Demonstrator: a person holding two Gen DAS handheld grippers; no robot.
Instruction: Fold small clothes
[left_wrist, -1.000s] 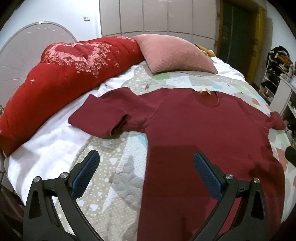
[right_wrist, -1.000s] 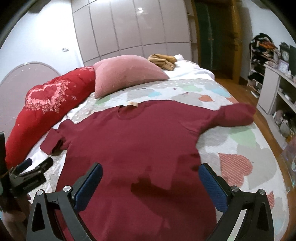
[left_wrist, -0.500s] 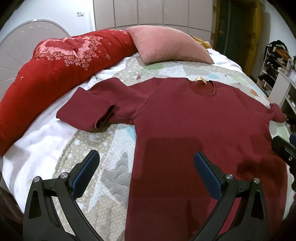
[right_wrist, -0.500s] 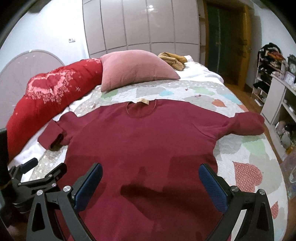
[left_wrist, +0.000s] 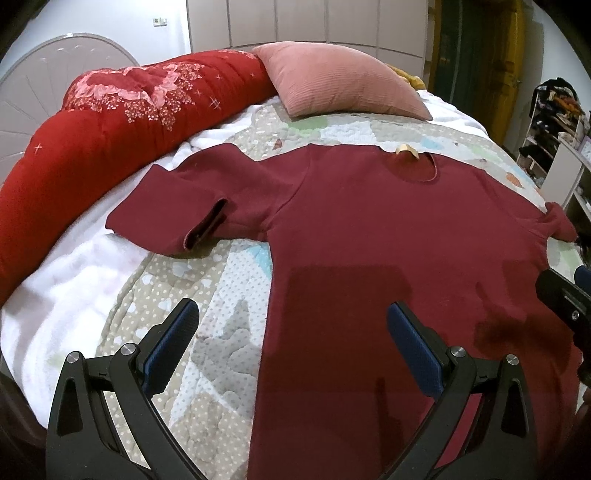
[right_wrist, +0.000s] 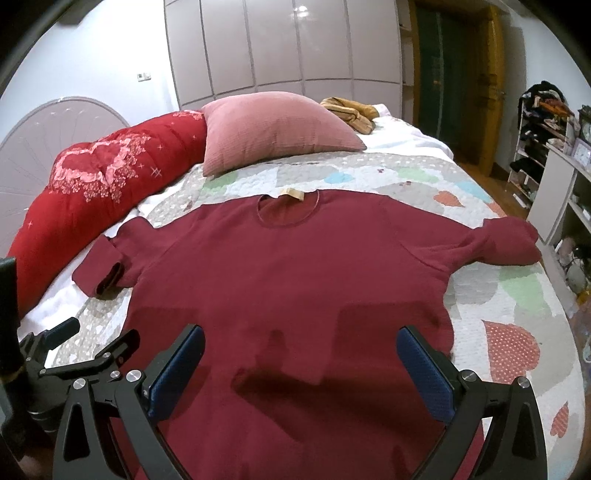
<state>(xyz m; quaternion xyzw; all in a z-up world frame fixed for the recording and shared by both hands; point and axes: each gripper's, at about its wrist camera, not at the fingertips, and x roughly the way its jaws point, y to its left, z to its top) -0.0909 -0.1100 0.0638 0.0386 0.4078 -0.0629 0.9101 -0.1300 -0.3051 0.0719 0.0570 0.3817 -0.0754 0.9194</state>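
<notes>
A dark red sweater (left_wrist: 388, 236) lies flat and face up on the bed, collar away from me, and it also shows in the right wrist view (right_wrist: 295, 273). Its left sleeve (left_wrist: 177, 214) is folded back on itself. Its right sleeve (right_wrist: 502, 243) is bunched near the bed's right edge. My left gripper (left_wrist: 291, 332) is open and empty above the sweater's lower left edge. My right gripper (right_wrist: 301, 350) is open and empty above the sweater's lower middle. The left gripper also shows at the left of the right wrist view (right_wrist: 77, 354).
A patterned quilt (right_wrist: 498, 295) covers the bed. A red rolled duvet (left_wrist: 92, 129) lies along the left. A pink pillow (right_wrist: 273, 129) sits behind the collar, with a yellow garment (right_wrist: 351, 110) beyond. Shelves (right_wrist: 554, 155) stand at the right.
Both grippers have drawn back toward the sweater's hem and shifted right, so the whole sweater shows more centred. The jaws stay open. The sweater has not moved.
</notes>
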